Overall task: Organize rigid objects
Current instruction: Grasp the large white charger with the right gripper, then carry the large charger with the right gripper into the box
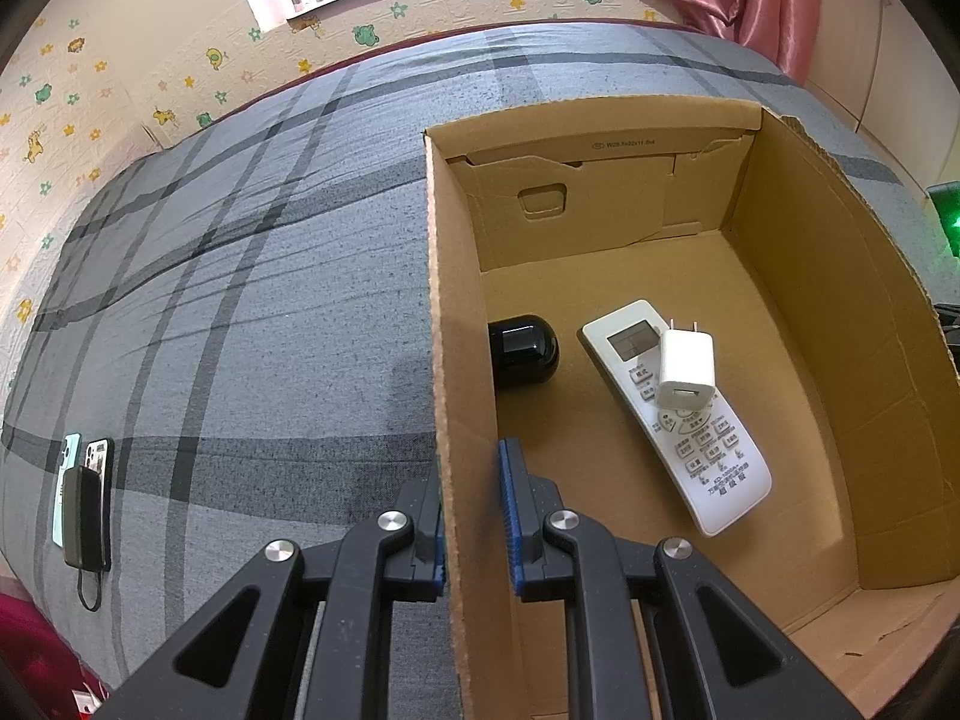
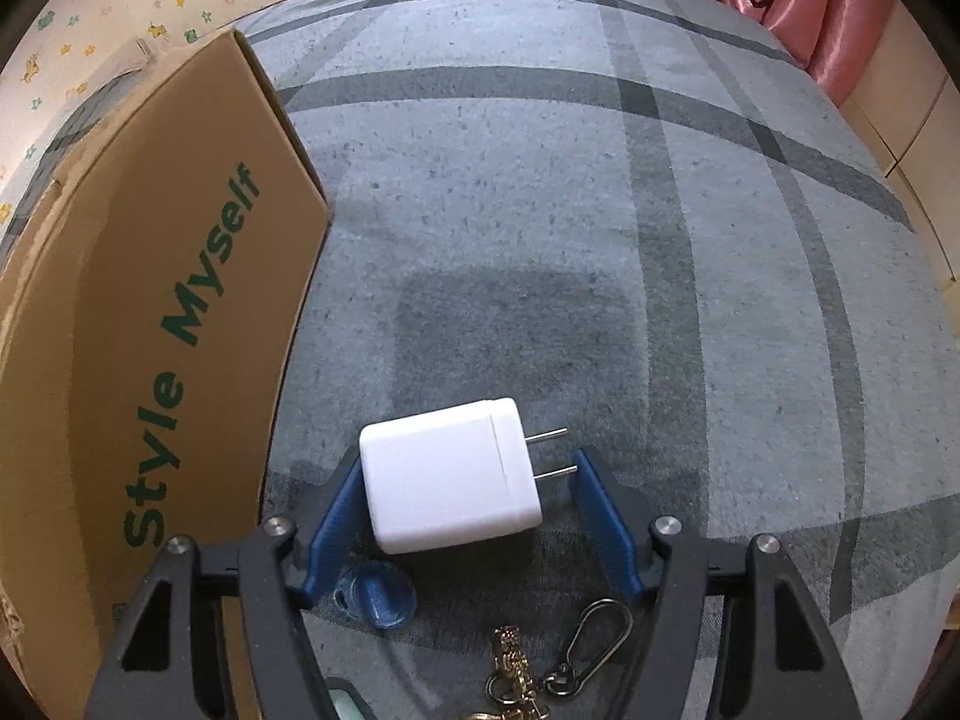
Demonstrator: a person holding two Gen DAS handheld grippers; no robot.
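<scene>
Your left gripper (image 1: 474, 516) is clamped on the near wall of the cardboard box (image 1: 447, 312) — its fingers (image 1: 510, 510) pinch the cardboard from either side, one outside and one inside, steadying it on the bed (image 1: 240, 276). Inside the box lie a black rounded case (image 1: 522, 351), a white remote (image 1: 678, 420) and a small white plug (image 1: 685, 371) resting on top of that remote.

Your right gripper (image 2: 465, 480) is the one nearer the next piece: a white charger (image 2: 450, 474) lies flat on the bed between its spread fingers (image 2: 333, 516), just right of the box. Its long axis runs across the gap, body toward the left finger, prongs pointing at the right one. The left pad looks to be at or against the body; the right finger stands just beside the prong tips — so I judge the grip not yet firm. Closing would bear on the prongs, and you would then lift leftward over the wall. A keyring (image 2: 540, 660) lies nearer you.
</scene>
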